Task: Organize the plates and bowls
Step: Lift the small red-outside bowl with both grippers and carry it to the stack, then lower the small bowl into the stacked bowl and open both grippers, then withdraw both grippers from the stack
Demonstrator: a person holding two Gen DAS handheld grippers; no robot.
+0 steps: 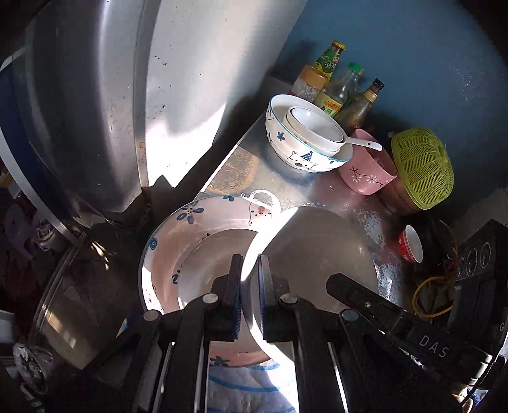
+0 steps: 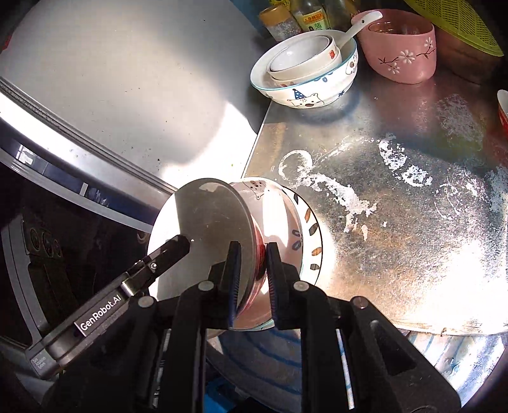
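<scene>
Both grippers hold a stack of plates on edge at the near edge of the metal counter (image 2: 397,197). My left gripper (image 1: 250,286) is shut on the rim of a grey plate (image 1: 317,251), beside a white plate with blue flowers and a bear (image 1: 203,228). My right gripper (image 2: 252,273) is shut on the stack's opposite rim: grey plate (image 2: 212,228), bear plate (image 2: 273,203) and a plate with a patterned rim (image 2: 312,232). The other gripper's finger (image 2: 171,251) touches the grey plate. A bear bowl with nested small bowls (image 1: 301,136) stands at the back.
A pink flowered bowl (image 2: 400,47) with a white spoon (image 2: 358,22) stands next to the bear bowl. Sauce bottles (image 1: 339,85) and a green plastic strainer (image 1: 422,168) line the blue wall. A small red cup (image 1: 411,243) stands right. A steel sink (image 1: 95,104) lies left.
</scene>
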